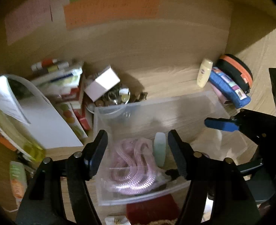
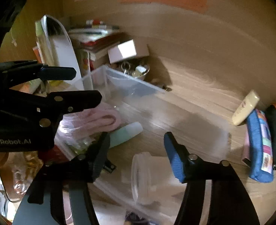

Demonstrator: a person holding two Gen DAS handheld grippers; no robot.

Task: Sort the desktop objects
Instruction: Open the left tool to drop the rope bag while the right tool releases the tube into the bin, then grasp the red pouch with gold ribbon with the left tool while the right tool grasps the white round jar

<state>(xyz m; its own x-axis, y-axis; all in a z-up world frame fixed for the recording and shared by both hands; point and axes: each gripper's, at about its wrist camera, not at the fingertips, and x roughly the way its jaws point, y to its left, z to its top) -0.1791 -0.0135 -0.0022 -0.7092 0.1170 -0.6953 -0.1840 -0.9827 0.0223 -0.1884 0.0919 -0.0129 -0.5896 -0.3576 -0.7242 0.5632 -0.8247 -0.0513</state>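
A clear plastic bin [image 1: 156, 101] stands on the wooden desk. In it lie a coiled pink rope [image 1: 130, 168] and a pale green tube [image 1: 160, 150]. My left gripper [image 1: 138, 150] hangs open above them, with nothing between its fingers. In the right wrist view my right gripper [image 2: 138, 155] is open over the bin [image 2: 134, 82]. A clear jar [image 2: 143, 178] lies on its side below its fingers, untouched. The rope [image 2: 100, 118] and tube [image 2: 126, 133] sit to the left, under the left gripper [image 2: 78, 85]. A blue pad [image 1: 221, 124] of the right gripper shows at the left view's right edge.
Behind the bin are a white box [image 1: 102, 83] and a bowl of small metal items [image 1: 119, 97]. Books and boxes [image 1: 63, 78] pile up at the left. At the right stand a cream bottle [image 1: 204, 73], a blue pouch [image 1: 229, 88] and a black-orange case [image 1: 237, 71].
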